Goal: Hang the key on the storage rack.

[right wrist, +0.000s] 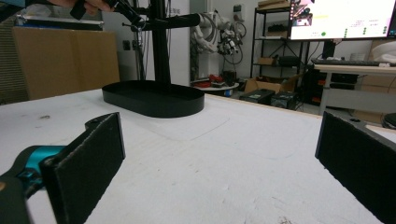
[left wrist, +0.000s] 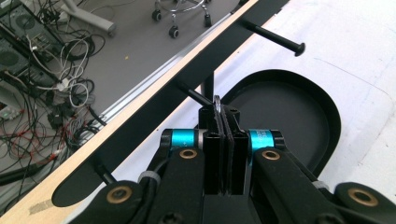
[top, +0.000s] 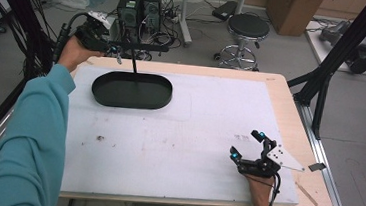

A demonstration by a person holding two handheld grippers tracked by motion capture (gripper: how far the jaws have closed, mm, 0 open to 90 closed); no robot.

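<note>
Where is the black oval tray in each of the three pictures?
High view: black oval tray lies upper left on the white table.
Left gripper view: right of centre, beyond the shut jaws.
Right gripper view: upper left of centre.
Shared landmark: the black post rising from it.

The left arm, in a teal sleeve [top: 39, 120], stretches far forward and the left gripper [left wrist: 219, 109] is held high — jaws pressed tight together. The right gripper [top: 247, 145] rests low near the person's side, jaws spread wide apart — nothing between them.

Stand [top: 135, 46] rising from tray [top: 132, 90], far left on table [top: 193, 134]
</note>
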